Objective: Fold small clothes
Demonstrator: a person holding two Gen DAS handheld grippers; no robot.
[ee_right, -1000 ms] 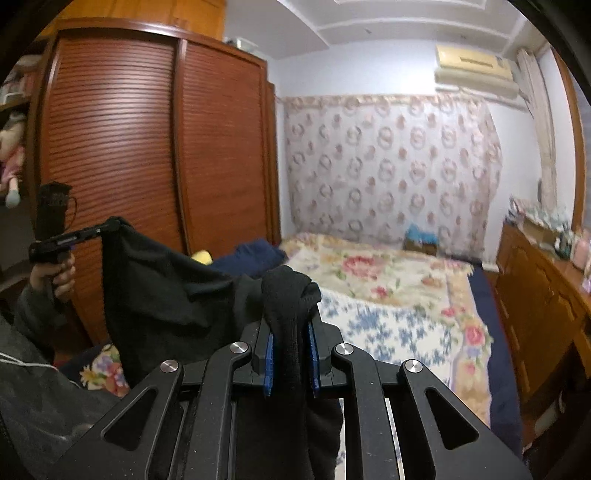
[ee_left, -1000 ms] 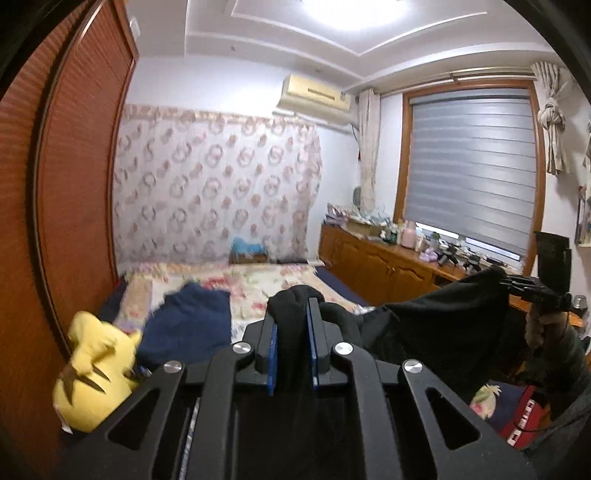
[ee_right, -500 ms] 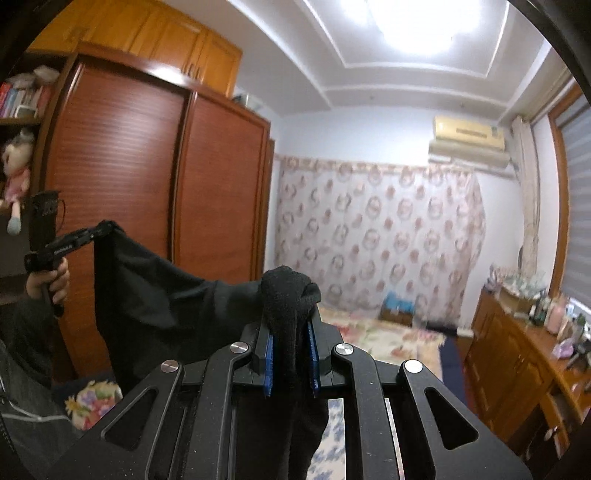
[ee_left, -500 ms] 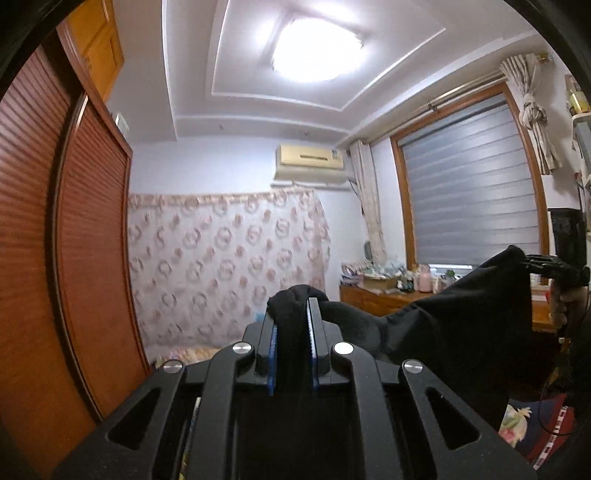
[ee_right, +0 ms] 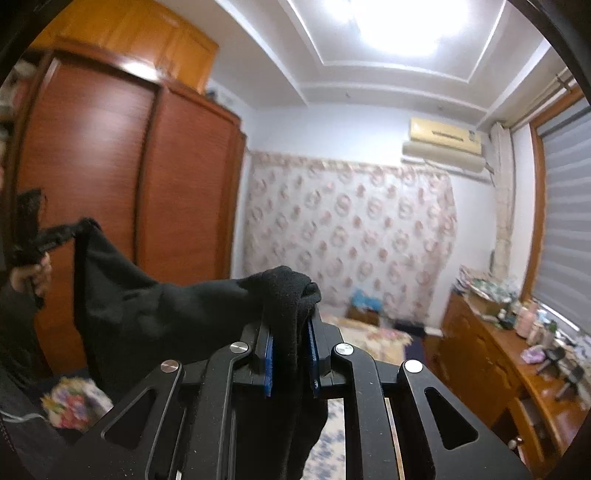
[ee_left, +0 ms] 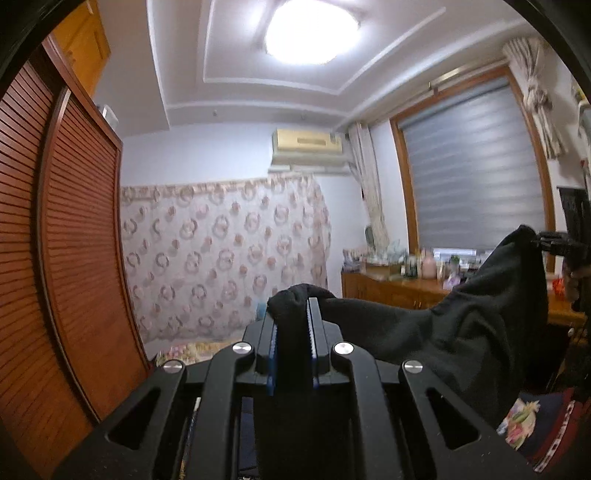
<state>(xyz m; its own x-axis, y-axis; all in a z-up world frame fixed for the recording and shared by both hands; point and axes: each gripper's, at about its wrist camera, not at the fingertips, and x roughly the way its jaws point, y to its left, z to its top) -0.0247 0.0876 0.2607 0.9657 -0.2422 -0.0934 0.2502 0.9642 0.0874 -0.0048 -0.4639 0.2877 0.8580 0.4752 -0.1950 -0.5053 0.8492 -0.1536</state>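
A black garment [ee_left: 461, 332] hangs stretched in the air between my two grippers. My left gripper [ee_left: 291, 314] is shut on one bunched corner of it. My right gripper [ee_right: 290, 314] is shut on the other corner, and the black garment [ee_right: 147, 314] sags away to the left. In the left wrist view the right gripper [ee_left: 554, 242] shows at the far right edge, holding the cloth up. In the right wrist view the left gripper [ee_right: 48, 236] shows at the far left. Both grippers are raised high and tilted upward.
A wooden wardrobe [ee_left: 55, 258] stands on the left. A patterned curtain [ee_right: 351, 240] covers the far wall. A wooden sideboard [ee_right: 498, 350] with clutter runs under the window. The floral bed [ee_right: 369, 338] is low in view. A ceiling lamp [ee_left: 310, 31] is overhead.
Both grippers have lifted and tilted upward with the garment; the bed has dropped nearly out of view and the ceiling now fills the top. The grips are unchanged.
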